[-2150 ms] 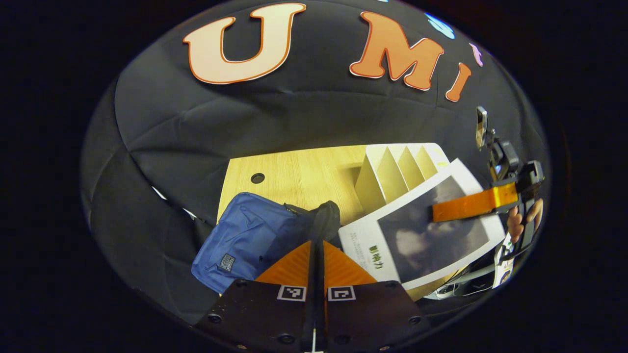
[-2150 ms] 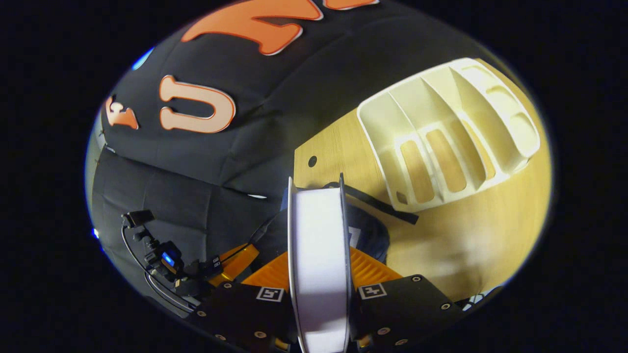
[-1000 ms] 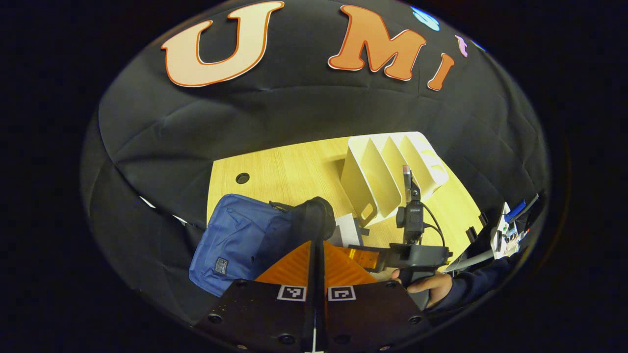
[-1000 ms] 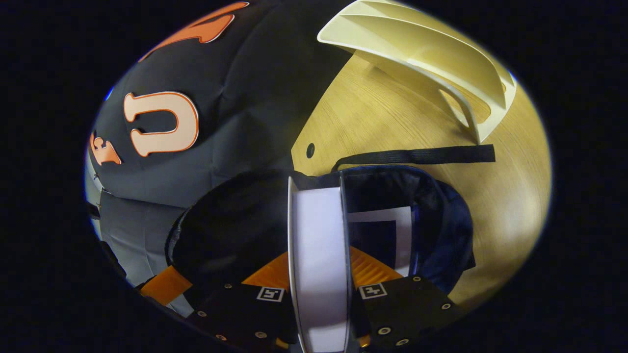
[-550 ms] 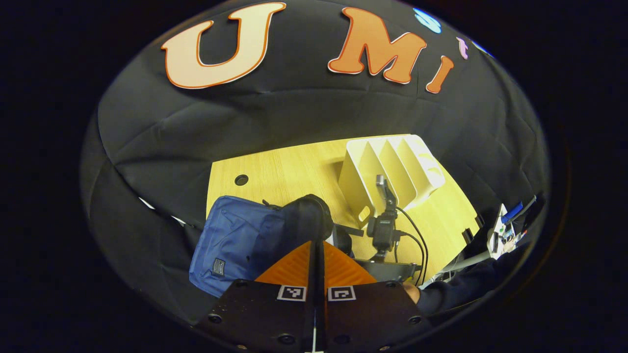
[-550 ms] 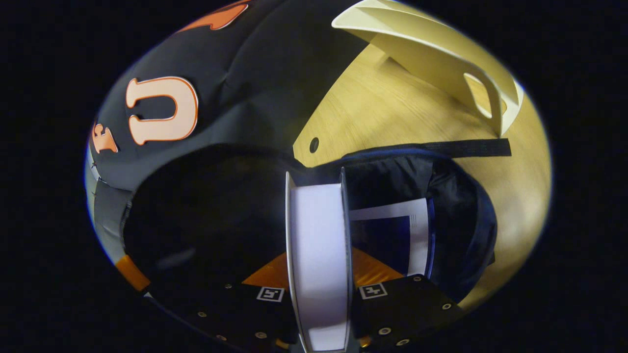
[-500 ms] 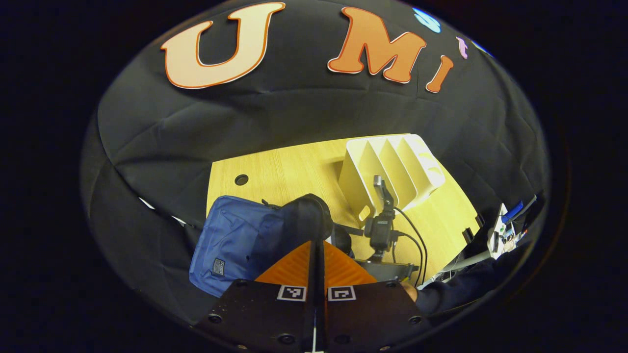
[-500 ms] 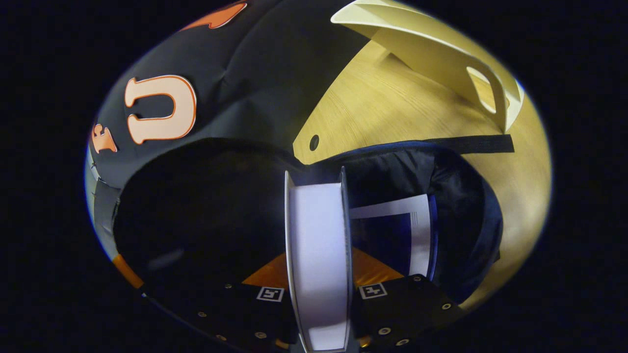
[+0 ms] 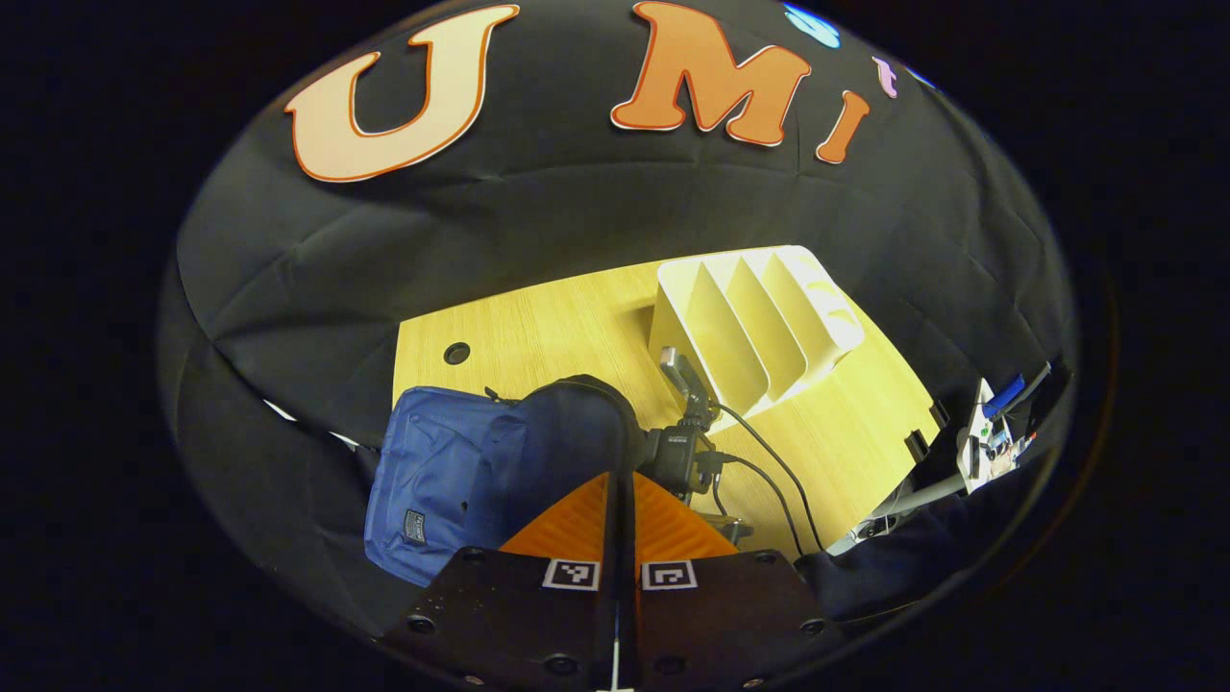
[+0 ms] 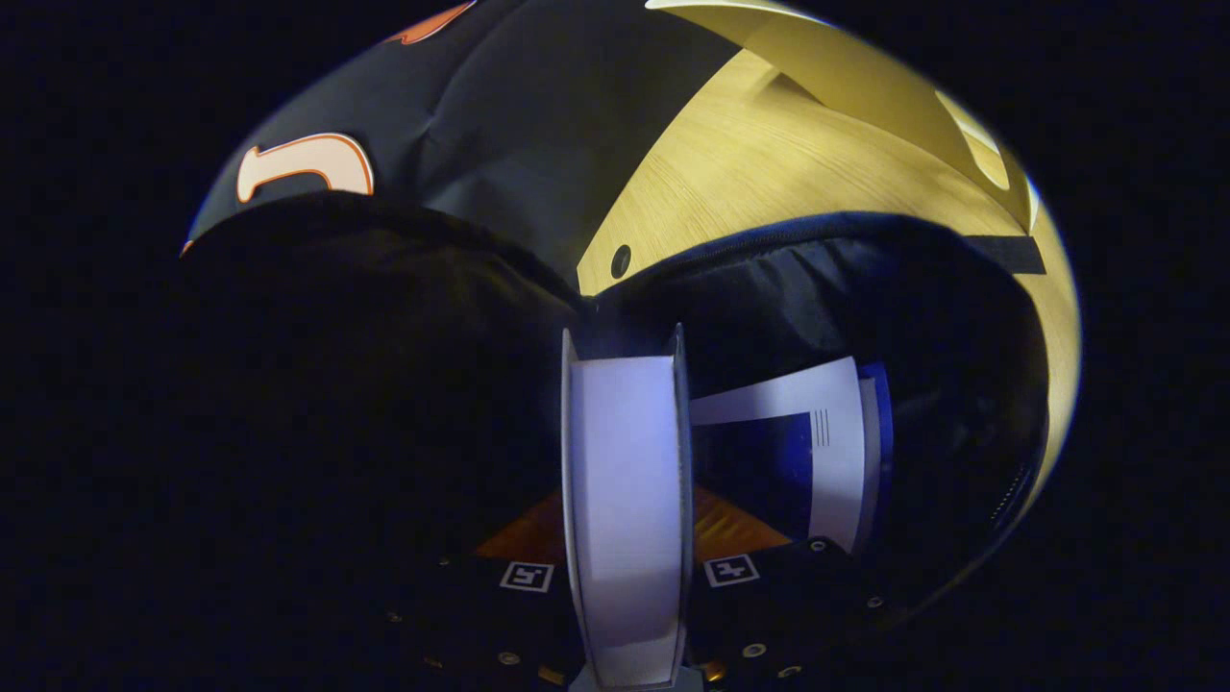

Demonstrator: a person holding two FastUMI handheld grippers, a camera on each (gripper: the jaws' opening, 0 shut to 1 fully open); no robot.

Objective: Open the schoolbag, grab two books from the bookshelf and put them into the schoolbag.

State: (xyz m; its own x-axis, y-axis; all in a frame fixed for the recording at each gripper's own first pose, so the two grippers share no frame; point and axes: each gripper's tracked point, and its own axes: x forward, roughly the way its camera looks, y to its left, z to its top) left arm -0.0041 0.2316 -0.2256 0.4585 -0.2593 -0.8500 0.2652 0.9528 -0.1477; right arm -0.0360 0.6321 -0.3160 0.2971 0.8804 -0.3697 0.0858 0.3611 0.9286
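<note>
The blue schoolbag (image 9: 432, 471) lies on the wooden table (image 9: 538, 336), its black-lined mouth (image 10: 865, 288) held wide. My left gripper (image 9: 615, 481) is shut on the raised dark edge of the bag's mouth (image 9: 577, 423). My right gripper (image 10: 625, 519) is shut on a white book (image 10: 625, 432), seen edge-on and reaching into the bag. A second book with a blue and white cover (image 10: 817, 452) stands inside the bag to its right. In the left gripper view the right gripper's camera mount (image 9: 677, 452) sticks out of the bag's mouth, its fingers hidden inside. The white bookshelf (image 9: 750, 327) stands behind with bare slots.
A round cable hole (image 9: 456, 353) marks the table's far left. The bag's black strap (image 10: 1004, 255) lies toward the bookshelf (image 10: 865, 86). Cables trail from the camera mount to a dark sleeve (image 9: 913, 567). Small clutter (image 9: 990, 432) sits past the table's right edge.
My right gripper has carried the white book down from beside the shelf and into the bag's mouth, going deeper in the last half second. My left gripper has kept its hold.
</note>
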